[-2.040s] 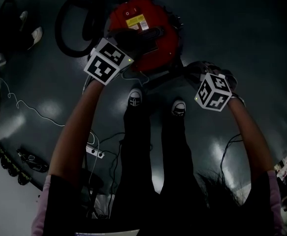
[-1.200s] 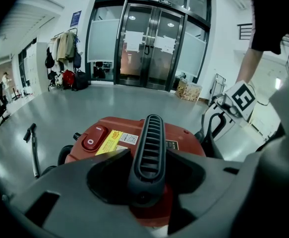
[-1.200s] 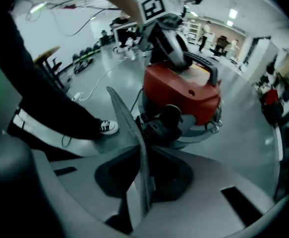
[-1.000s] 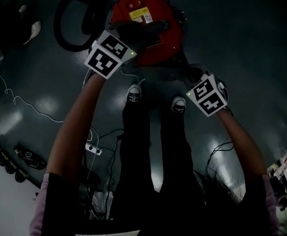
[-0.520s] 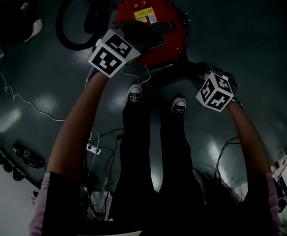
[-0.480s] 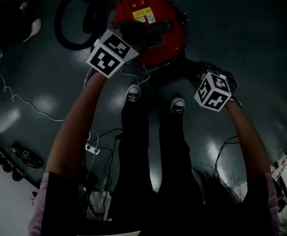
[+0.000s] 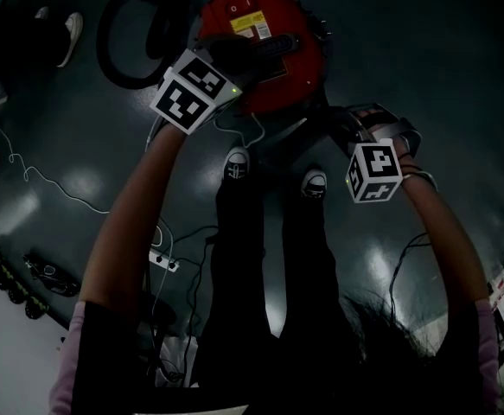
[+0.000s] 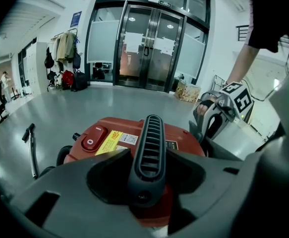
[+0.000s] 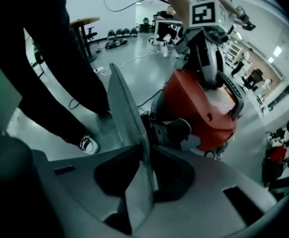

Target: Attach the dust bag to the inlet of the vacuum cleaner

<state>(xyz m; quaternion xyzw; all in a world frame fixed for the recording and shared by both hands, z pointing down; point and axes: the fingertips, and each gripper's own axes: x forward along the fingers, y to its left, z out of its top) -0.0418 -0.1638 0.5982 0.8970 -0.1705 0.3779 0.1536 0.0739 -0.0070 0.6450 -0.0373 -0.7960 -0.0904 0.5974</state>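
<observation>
The red vacuum cleaner (image 7: pixel 264 50) stands on the floor in front of my feet. My left gripper (image 7: pixel 234 60) is shut on its black ribbed handle (image 8: pixel 148 148), which fills the space between the jaws of that gripper (image 8: pixel 145 168). Low on the vacuum's side sits the black round inlet (image 9: pixel 173 130). My right gripper (image 9: pixel 143 158) hangs at the vacuum's lower right (image 7: pixel 345 132) and points steeply down. A flat grey dust bag (image 9: pixel 127 118) stands edge-on between its jaws, close beside the inlet. Those jaws are opening, and their tips still touch the bag.
A coiled black hose (image 7: pixel 130 37) lies left of the vacuum. My two shoes (image 7: pixel 237 169) stand just below it. A thin cable (image 7: pixel 44 184) and a power strip (image 7: pixel 167 264) lie on the floor at the left. Glass doors (image 8: pixel 149 43) stand far behind.
My right gripper has rolled about its own axis, so its marker cube shows a different face. It stays beside the vacuum. The left gripper has kept still on the handle.
</observation>
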